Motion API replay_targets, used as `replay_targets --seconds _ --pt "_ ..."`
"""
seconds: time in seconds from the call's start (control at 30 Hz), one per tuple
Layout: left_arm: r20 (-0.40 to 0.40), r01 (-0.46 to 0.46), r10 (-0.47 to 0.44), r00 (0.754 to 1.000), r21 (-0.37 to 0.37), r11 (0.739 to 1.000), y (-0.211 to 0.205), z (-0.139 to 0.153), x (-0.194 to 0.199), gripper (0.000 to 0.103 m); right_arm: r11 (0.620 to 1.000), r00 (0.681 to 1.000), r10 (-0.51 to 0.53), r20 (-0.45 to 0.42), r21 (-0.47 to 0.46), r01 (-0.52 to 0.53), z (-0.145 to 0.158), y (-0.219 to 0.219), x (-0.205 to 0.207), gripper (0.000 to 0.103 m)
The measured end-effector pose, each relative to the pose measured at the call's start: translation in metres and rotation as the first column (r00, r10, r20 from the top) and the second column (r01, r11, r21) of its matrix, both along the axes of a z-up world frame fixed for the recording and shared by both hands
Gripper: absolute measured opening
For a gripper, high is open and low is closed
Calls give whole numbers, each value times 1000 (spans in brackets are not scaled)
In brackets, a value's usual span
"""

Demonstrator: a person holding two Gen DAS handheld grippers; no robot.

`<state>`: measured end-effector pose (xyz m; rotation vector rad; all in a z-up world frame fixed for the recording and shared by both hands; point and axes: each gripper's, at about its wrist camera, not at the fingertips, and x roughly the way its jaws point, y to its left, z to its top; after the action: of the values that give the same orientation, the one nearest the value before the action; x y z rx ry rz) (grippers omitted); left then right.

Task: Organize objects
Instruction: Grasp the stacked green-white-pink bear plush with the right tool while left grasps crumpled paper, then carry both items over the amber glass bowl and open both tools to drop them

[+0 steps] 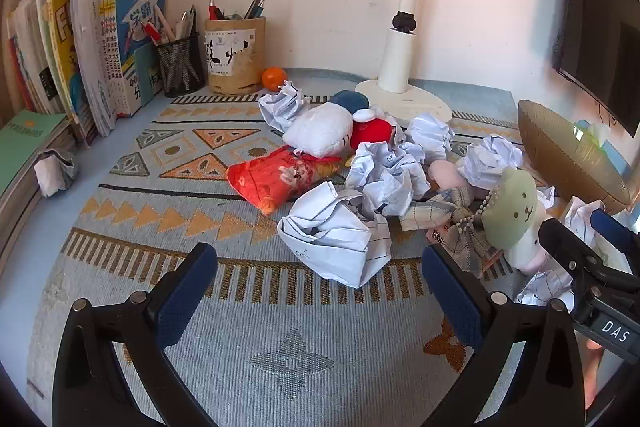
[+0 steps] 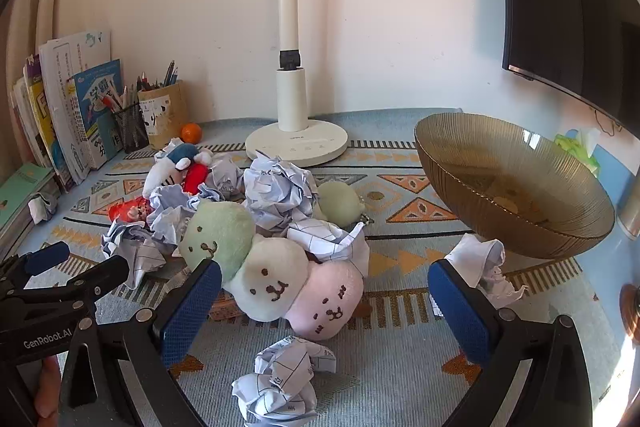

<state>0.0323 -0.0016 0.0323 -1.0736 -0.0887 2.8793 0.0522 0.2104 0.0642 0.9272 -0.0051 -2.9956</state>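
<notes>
Nearest your right gripper [image 2: 324,307] lies a crumpled paper ball [image 2: 286,379] on the patterned mat [image 2: 400,379], just short of the blue pads; its jaws stand wide and grip nothing; between the pads sits a plush chain [image 2: 276,267], green, white and pink heads in a row, its long axis running from upper left to lower right; beyond the right pad lies another paper scrap [image 2: 486,267], against the foot of the tilted gold bowl [image 2: 516,187]. Your left gripper [image 1: 320,291] is likewise spread wide and empty; a folded paper wad [image 1: 336,239] lies just ahead between its fingers [image 1: 186,291]; farther out are a red pouch [image 1: 276,175] and a white plush [image 1: 320,131].
</notes>
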Motion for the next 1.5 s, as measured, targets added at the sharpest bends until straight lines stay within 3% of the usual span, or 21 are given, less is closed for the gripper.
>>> replay_targets --seconds 0.13,0.2,0.3,0.4,0.53,0.6,0.63,0.67,0.73,0.77,0.8,0.97,1.1,1.17,1.23,1.27,1.33,1.5 --pt "38 -17 17 999 -6 1000 -1 -3 -5 102 994 994 107 21 -9 -107 1 -4 0 103" --pt "86 -31 30 996 5 1000 -4 -7 -10 101 984 985 160 65 64 -164 -2 -10 -3 103" --pt "90 -7 -2 996 93 996 -12 -5 -10 101 947 967 239 87 199 -252 -4 -21 -2 98" --pt "122 -8 -8 992 129 992 -11 -8 -15 100 922 952 279 128 241 -302 -6 -30 -9 95" --pt "143 -7 -8 990 100 995 -6 -14 -21 90 912 952 267 152 281 -300 -14 -34 -22 71" --pt "148 -8 -6 989 96 995 -5 -15 -23 71 922 951 265 161 248 -299 -16 -30 -27 59" --pt "153 -3 -12 988 99 995 -4 -17 -25 61 928 951 274 143 219 -301 -13 -26 -26 47" --pt "155 7 -24 988 108 994 -4 -18 -25 47 935 952 278 129 191 -299 -9 -23 -25 47" --pt "124 9 -23 992 111 994 -5 -14 -22 41 950 959 274 78 132 -282 2 -15 -22 47" --pt "104 16 -28 994 117 993 -6 -11 -20 14 955 959 280 54 88 -284 9 -9 -21 47" --pt "90 26 -38 995 132 991 -7 -8 -18 11 957 957 287 34 34 -288 17 -3 -20 47" --pt "-2 85 -86 996 168 982 -4 31 1 10 934 958 280 -58 -215 -286 62 43 -5 47" --pt "-49 98 -91 995 155 983 0 65 7 10 936 971 212 -110 -261 -234 82 84 18 47" --pt "-14 60 -59 998 108 992 0 60 5 11 939 973 199 -113 -261 -223 84 97 31 47" --pt "80 28 -36 996 94 995 -4 35 -2 38 943 975 196 -109 -253 -218 80 106 40 47" --pt "130 3 -16 991 98 995 -6 20 -5 60 942 974 200 -102 -254 -220 76 108 42 47" --pt "152 2 -18 988 108 994 -5 -1 -10 62 938 975 208 -75 -266 -220 66 113 44 47" --pt "203 20 -19 979 -3 1000 17 -17 -44 63 938 975 220 -8 -273 -214 40 115 38 47"
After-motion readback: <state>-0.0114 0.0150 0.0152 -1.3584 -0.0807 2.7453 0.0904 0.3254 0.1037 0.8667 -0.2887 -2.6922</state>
